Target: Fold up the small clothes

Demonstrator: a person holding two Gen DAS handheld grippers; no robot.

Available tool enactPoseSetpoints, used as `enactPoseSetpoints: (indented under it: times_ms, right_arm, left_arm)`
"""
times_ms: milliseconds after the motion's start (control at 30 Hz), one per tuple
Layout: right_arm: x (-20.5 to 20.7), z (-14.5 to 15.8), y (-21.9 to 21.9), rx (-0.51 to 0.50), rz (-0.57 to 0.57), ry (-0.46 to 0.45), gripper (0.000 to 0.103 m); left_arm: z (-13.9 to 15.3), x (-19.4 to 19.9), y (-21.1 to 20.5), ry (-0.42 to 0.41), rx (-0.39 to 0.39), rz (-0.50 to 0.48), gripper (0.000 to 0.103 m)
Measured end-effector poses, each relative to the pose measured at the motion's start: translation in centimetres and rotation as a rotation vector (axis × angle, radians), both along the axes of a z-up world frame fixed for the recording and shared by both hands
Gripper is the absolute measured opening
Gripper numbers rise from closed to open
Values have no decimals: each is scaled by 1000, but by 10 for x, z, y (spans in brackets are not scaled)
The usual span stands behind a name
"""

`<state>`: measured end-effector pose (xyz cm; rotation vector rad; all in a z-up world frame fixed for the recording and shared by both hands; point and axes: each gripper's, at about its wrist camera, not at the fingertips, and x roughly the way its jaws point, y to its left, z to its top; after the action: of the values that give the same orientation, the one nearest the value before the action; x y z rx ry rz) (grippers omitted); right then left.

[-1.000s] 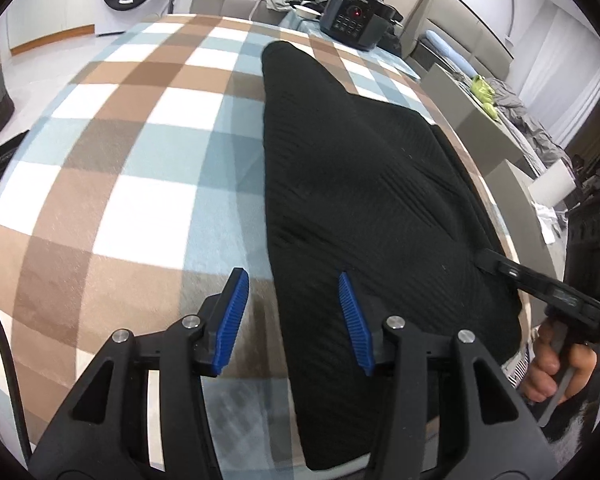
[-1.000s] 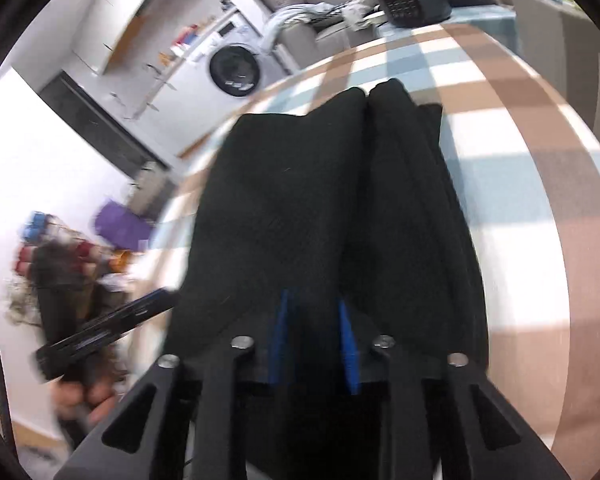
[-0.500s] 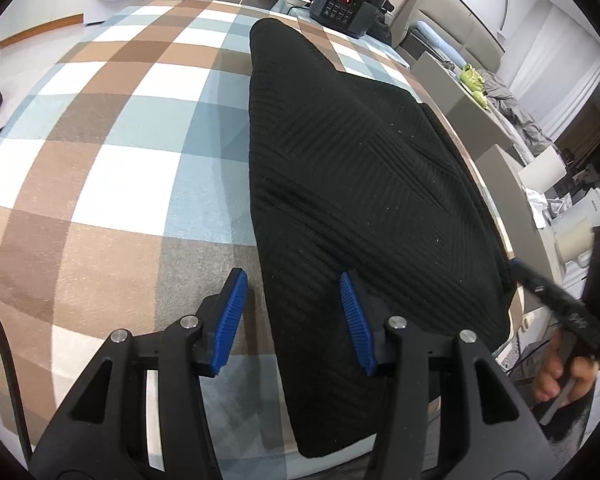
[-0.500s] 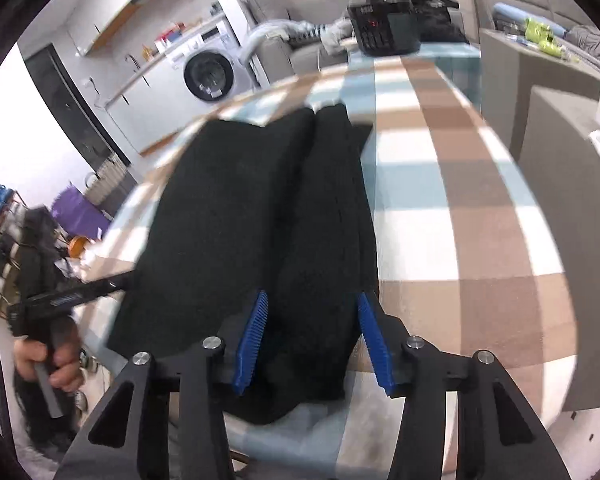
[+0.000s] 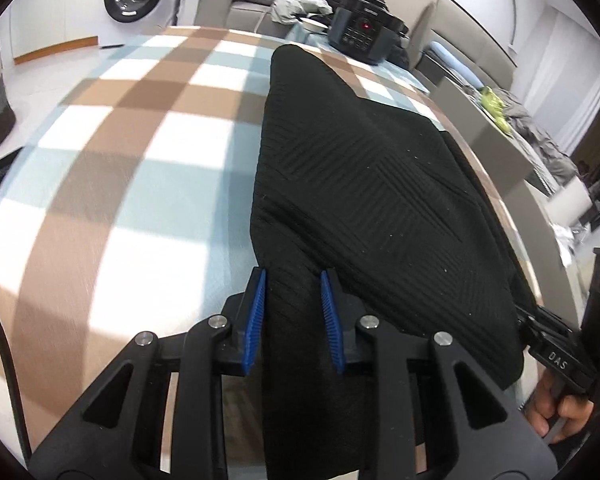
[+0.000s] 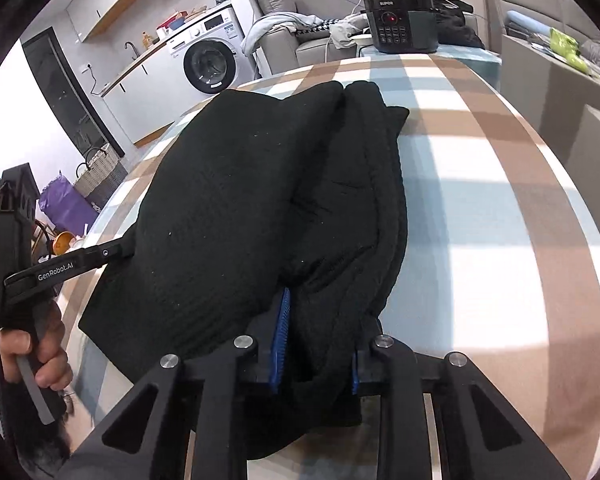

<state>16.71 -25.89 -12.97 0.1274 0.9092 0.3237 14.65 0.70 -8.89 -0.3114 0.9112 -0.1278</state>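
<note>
A black ribbed knit garment [image 5: 364, 184] lies lengthwise on the checked tablecloth [image 5: 140, 152], folded into a long strip. My left gripper [image 5: 292, 280] is closing on its near left edge, and the blue pads [image 5: 257, 316] press the bunched cloth between them. In the right wrist view the same garment [image 6: 260, 200] spreads ahead. My right gripper [image 6: 320, 328] is closing on its near right edge, with a thick fold squeezed between the jaws. Each gripper shows in the other's view, gripped by a hand: the left gripper [image 6: 112, 252], the right gripper [image 5: 532, 320].
A black cooker [image 6: 400, 24] stands at the table's far end. Beyond it are a grey sofa with clothes and a washing machine [image 6: 208, 60]. A woven basket [image 6: 100, 168] and a purple bag sit on the floor at left. Grey boxes [image 5: 496, 136] flank the table's right side.
Both grippers moved forward onto the garment's near edge and closed. The left one was open beside the cloth before; the right one opened briefly, then closed on a fold.
</note>
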Motion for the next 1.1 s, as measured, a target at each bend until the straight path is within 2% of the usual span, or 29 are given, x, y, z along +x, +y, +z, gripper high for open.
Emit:
enactPoseSetpoints:
  times_ms: [133,233,300,333,400,467,533,600,700,1100]
  right_arm:
    - [15,3,5,-6,-3,-1,24]
    - [8,14,-2,-6,2,-42,35]
    - [1,22,-8,13,-6,-70,59]
    - [-2,27,-11,21,-5,-90,65]
    - [-11,36,-14,21,-2,-136,90]
    - [-20,44,-15,14,8,-184,100]
    - [-30,52,-14,14,32,-239,102]
    - [-36,56,-13,21,45,-270,103]
    - [-42,59,-11,37,69,-289,103]
    - [-60,58,0,-4,103,-347,103]
  left_arm:
    - [2,14,9,5,7,3,25]
    - [7,8,11,-6,42,10,33]
    - [11,0,12,-21,78,19,50]
    - [14,-5,13,-35,90,24,55]
    - [22,-19,14,-85,107,27,75]
    - [31,-34,14,-137,123,26,85]
    - [39,-48,11,-197,132,16,89]
    - [48,-61,10,-241,142,11,102]
    - [59,-79,7,-332,141,-8,102]
    - [64,-107,1,-416,142,-3,102]
